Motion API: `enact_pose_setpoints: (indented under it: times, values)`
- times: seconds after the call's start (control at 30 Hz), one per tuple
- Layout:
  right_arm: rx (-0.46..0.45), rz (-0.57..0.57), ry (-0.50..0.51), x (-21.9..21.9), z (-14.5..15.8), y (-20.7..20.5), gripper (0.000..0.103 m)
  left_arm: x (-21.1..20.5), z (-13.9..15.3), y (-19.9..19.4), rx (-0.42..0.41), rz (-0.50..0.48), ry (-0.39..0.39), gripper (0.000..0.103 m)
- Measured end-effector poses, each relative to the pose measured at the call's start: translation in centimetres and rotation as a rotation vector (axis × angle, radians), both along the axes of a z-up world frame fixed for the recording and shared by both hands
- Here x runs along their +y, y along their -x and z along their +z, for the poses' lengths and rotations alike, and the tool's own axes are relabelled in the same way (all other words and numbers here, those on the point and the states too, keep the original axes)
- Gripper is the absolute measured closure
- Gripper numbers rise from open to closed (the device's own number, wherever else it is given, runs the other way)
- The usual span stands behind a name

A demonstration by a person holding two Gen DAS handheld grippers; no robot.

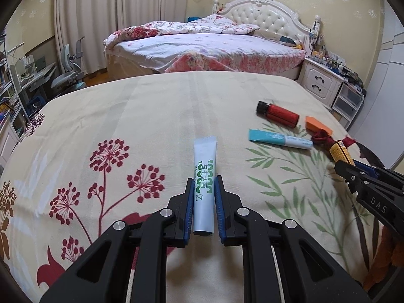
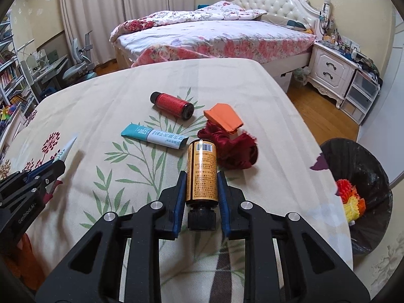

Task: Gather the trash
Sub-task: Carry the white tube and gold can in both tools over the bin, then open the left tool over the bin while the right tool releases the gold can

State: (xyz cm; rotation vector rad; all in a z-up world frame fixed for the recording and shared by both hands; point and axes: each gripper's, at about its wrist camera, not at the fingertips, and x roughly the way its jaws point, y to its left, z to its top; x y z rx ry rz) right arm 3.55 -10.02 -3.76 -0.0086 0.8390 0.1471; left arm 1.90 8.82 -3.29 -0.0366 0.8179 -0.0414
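Left tongs (image 1: 204, 189) clamp a white tube (image 1: 204, 166); right tongs (image 2: 201, 189) clamp an amber bottle (image 2: 202, 171), both just over the bench (image 2: 113, 96). Risks: smooth bottle sliding out; overshooting the bin (image 2: 373, 166) beyond the bench's right edge.

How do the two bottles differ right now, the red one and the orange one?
The red bottle lies free on the bedspread; the orange bottle is clamped in the right gripper. The red bottle has a ribbed red wrap; the orange bottle has a smooth printed label with a barcode. The red bottle lies crosswise in the right wrist view; the orange bottle points away, cap toward the camera. Both have black caps.
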Motion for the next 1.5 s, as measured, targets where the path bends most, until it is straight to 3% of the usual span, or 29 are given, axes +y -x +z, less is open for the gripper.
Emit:
enact_pose_setpoints:
  times: [0.3, 0.83, 1.5]
  values:
    - [-0.064, -0.101, 0.006, -4.4, 1.7, 1.9, 0.08, -4.6, 1.8, 0.5, -0.058, -0.088, 0.021, 0.086]
    - [-0.127, -0.384, 0.024, -16.9, 2.7, 3.9, 0.08, -17.7, 4.2, -0.9, -0.143, -0.341, 0.017, 0.086]
    - [-0.125, -0.569, -0.011, -25.0, 0.2, 2.1, 0.08, -29.2, 2.3, -4.5, -0.136, -0.49, -0.043, 0.086]
